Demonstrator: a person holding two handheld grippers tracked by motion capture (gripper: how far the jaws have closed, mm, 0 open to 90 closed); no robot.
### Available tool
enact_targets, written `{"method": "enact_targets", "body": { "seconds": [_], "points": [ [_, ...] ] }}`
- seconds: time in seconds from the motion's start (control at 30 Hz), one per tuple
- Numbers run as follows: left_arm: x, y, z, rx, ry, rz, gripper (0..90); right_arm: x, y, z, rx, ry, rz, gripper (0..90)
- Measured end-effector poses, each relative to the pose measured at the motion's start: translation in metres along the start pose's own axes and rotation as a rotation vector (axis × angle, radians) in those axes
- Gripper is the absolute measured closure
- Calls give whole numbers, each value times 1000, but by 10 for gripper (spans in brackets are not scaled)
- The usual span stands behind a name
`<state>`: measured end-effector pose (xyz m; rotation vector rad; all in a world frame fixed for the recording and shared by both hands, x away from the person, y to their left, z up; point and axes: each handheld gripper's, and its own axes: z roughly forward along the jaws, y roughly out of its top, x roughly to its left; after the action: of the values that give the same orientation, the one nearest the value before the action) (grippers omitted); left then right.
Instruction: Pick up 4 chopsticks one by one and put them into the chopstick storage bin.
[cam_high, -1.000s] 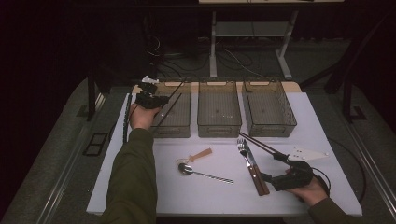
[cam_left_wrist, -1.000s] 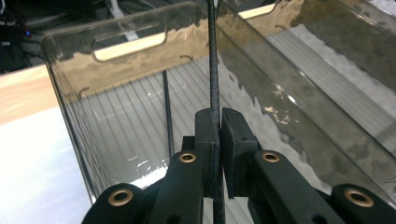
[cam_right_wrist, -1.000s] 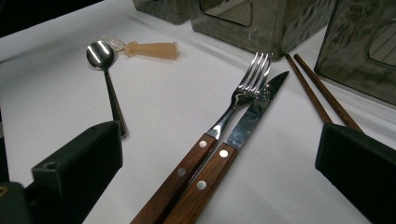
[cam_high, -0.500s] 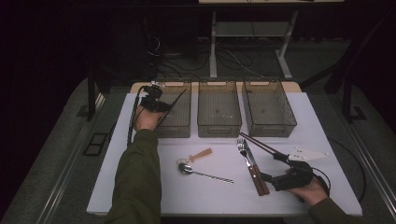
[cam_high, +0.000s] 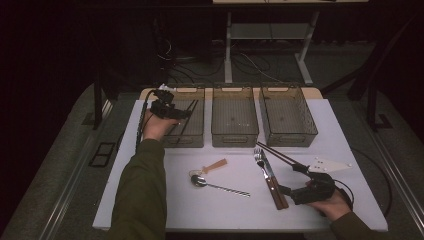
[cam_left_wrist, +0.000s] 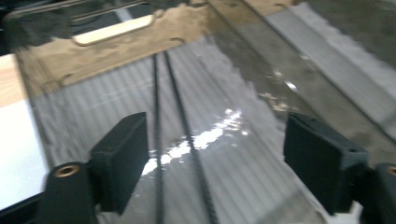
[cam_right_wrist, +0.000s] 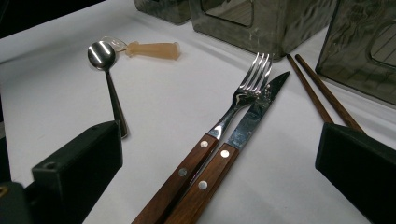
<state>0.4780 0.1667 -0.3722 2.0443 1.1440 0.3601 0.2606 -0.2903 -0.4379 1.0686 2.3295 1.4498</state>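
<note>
My left gripper hovers over the left clear bin. Its jaws have just been opening and now stand wide apart. Under them in the left gripper view, two black chopsticks lie side by side on the bin floor, free of the pads. They appear from above as thin dark lines. My right gripper rests open at the front right. Between its jaws lie a wood-handled fork and knife, untouched.
Two brown chopsticks lie just right of the fork. A steel spoon and a small peach-coloured piece sit mid-mat. The middle bin and right bin stand along the back of the white mat.
The left gripper's jaws have opened, and the black chopsticks that stuck out from it now lie in the left bin. The right hand has kept still.
</note>
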Motion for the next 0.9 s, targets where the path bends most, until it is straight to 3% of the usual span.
{"method": "enact_targets", "body": {
  "seconds": [0.17,0.2,0.27,0.37,0.47,0.53,0.63,0.73,0.9],
  "points": [
    [-5,-1,-10,-34,-64,7,48,0,0,0,0,-4,1,4],
    [-7,-1,-12,-27,-68,35,6,0,0,0,-1,-5,2,4],
    [-11,-2,-19,-27,-58,69,0,-1,0,0,-1,-9,6,4],
    [-18,-6,-28,-48,-94,92,0,-1,0,-1,-6,-11,7,4],
    [-27,-12,-39,-92,-114,95,0,-1,0,-1,-6,-13,6,4],
    [-30,-14,-43,-97,-120,104,0,-1,0,-2,-5,-14,8,4],
    [-41,-28,-52,-91,-123,144,0,-1,0,-2,-7,-17,9,4],
    [-45,-42,-56,-102,-139,136,0,-1,0,-2,-6,-16,8,4],
    [-54,-62,-60,-82,-144,161,4,-1,0,-1,-4,-15,8,4]
  ]
}}
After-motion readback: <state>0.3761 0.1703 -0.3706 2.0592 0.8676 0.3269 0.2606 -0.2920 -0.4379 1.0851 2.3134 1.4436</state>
